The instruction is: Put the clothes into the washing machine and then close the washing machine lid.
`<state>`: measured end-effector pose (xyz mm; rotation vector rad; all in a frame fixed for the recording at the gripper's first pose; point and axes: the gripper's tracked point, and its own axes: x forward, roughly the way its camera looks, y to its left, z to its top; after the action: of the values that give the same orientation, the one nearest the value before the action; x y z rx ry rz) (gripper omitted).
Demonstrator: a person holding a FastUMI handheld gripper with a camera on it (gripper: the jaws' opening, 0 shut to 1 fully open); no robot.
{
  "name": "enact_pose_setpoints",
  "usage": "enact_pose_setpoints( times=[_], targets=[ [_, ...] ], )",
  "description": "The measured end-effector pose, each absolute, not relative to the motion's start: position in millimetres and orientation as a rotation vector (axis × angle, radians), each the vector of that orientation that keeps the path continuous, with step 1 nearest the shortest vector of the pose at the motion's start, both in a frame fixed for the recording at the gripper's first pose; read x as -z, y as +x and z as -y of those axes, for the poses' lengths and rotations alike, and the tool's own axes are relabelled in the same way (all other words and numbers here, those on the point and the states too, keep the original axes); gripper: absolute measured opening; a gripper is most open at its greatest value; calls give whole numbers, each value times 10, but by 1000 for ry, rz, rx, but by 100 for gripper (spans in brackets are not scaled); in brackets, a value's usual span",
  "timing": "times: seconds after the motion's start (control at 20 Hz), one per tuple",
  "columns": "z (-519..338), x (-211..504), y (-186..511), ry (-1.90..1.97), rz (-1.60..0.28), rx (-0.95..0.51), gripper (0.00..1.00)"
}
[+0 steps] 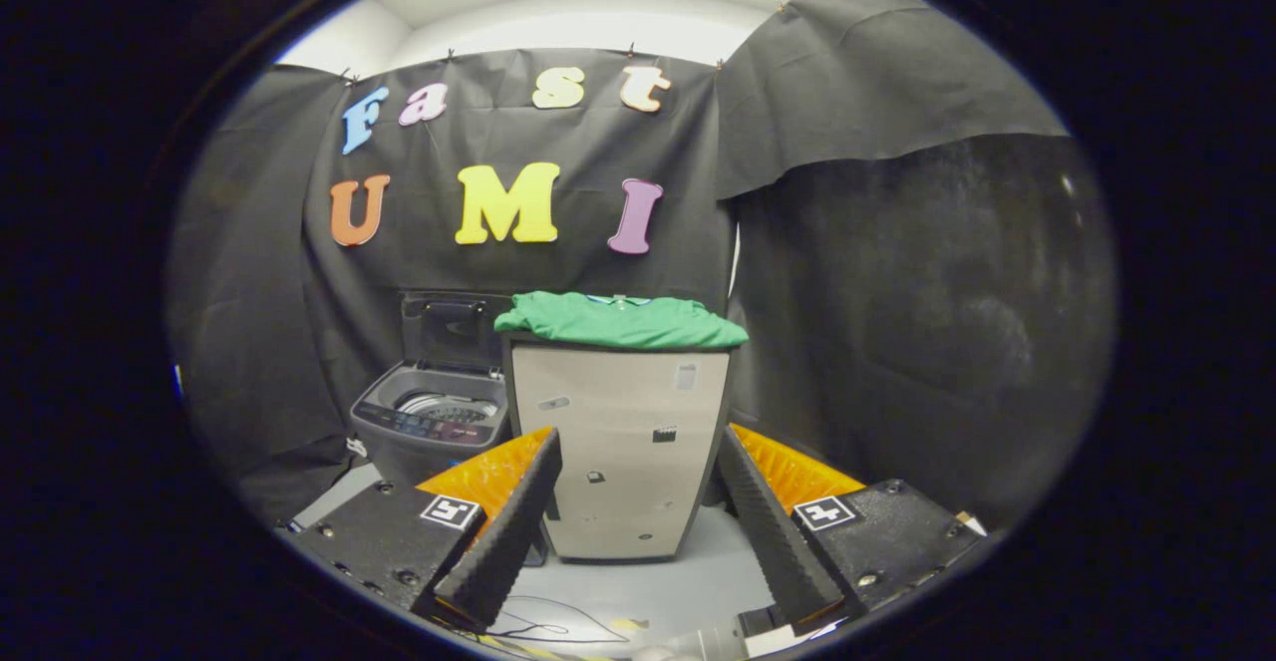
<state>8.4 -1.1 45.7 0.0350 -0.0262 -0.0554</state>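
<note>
My jaws (638, 516) stand wide apart and hold nothing, with the pale cabinet (618, 442) framed in the gap beyond them. The folded green shirt (620, 320) lies flat on top of that cabinet, well ahead of and above my fingertips (518, 511). The washing machine (431, 422) sits just beside the cabinet on its left, lower down, its lid (451, 330) raised against the booth wall and the drum open.

I judge the step in hand to be the reach for the shirt. To do it well I would rise to the level of the cabinet top and come in level. Taking a thick fold near the front edge should lift the whole garment rather than one layer. I would keep the jaws wide until the cloth sits between them. Then the carry is short: left and down into the drum, keeping clear of the raised lid.
</note>
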Motion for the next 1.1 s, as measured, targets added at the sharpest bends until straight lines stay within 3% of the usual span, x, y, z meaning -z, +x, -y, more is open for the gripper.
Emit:
enact_pose_setpoints(
  times=[0.55, 1.1],
  targets=[
    [-74, -1796, 920, 72, 60, 48, 100],
    [153, -2993, 2716, 66, 77, 16, 100]
  ],
)
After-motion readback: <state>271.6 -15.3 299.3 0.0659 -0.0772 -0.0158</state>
